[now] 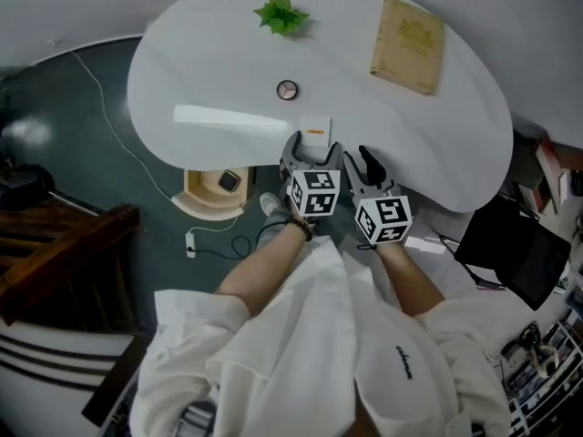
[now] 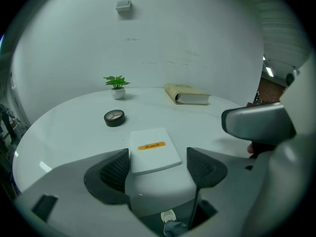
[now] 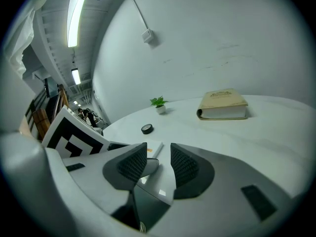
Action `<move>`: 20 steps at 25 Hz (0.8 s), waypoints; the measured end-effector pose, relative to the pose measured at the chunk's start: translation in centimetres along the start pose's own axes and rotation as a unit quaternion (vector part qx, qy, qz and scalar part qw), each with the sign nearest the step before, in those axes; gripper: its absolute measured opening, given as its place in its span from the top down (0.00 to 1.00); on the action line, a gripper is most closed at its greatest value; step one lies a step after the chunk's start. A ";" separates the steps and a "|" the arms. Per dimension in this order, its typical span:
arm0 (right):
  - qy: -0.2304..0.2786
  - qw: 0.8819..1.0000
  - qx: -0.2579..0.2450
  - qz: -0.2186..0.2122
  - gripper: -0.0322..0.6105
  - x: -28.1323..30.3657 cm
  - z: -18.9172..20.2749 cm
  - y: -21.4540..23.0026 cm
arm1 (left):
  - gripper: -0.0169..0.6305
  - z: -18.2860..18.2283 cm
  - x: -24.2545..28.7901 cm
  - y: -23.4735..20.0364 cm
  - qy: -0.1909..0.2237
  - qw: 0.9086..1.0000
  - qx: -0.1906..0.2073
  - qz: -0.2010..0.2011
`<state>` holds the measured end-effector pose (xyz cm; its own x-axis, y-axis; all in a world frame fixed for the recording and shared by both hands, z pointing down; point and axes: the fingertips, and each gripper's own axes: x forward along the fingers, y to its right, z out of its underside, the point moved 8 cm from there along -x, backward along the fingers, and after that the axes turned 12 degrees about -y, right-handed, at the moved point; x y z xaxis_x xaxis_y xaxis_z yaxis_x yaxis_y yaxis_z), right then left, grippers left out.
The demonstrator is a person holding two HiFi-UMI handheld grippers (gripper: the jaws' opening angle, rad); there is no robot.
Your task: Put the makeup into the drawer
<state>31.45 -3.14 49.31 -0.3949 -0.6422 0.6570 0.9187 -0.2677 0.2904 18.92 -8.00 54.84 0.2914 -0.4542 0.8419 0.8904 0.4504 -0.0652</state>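
We hold the left gripper [image 1: 310, 149] [image 2: 157, 165] with fingers spread wide about the white box [image 1: 316, 128] [image 2: 153, 149], not pinching it; the right gripper [image 1: 369, 166] [image 3: 159, 164] has fingers partly apart, empty. A round compact [image 1: 287, 89] [image 2: 114, 117] lies beyond.
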 end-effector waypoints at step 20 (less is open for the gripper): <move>-0.018 0.999 -0.023 -0.031 0.69 2.8 -0.3 -2.6 | 0.50 0.7 -2.4 -3.2 0.017 0.999 0.003 0.035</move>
<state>27.94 -4.45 50.23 -0.4508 -0.5976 0.6630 0.8915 -0.3394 0.3001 15.12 -7.81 53.38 0.3639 -0.4479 0.8167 0.8657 0.4863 -0.1191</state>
